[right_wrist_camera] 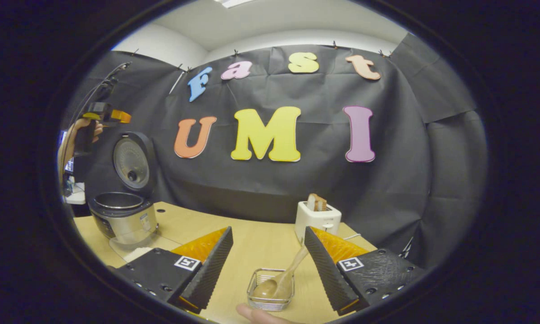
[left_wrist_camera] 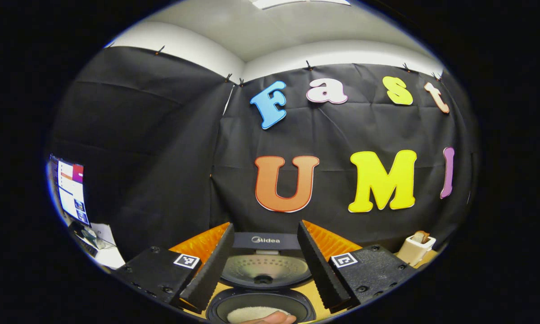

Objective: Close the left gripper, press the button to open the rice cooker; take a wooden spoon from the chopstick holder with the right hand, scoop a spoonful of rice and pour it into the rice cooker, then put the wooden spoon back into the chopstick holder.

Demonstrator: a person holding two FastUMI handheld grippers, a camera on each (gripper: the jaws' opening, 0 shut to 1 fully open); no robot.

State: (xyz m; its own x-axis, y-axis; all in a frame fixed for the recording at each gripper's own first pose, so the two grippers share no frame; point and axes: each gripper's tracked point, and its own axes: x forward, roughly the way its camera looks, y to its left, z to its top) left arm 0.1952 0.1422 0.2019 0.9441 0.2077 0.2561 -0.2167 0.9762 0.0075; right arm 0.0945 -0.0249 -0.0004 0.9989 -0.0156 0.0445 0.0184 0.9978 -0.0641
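Wooden spoon (right_wrist_camera: 282, 278) lies in the wire chopstick holder (right_wrist_camera: 270, 290), well right of the open rice cooker (right_wrist_camera: 123, 216). Right gripper (right_wrist_camera: 269, 261) hovers above, fingers spread; I'd pinch the handle squarely. Left gripper (left_wrist_camera: 264, 265) fingers are spread too.

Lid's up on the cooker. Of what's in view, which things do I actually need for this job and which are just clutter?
Needed:
rice cooker, lid open
rice seen in the pot below the left gripper
wooden spoon lying in the wire holder
right gripper, open above the spoon

Clutter:
toaster with bread in it
monitor off the table's edge
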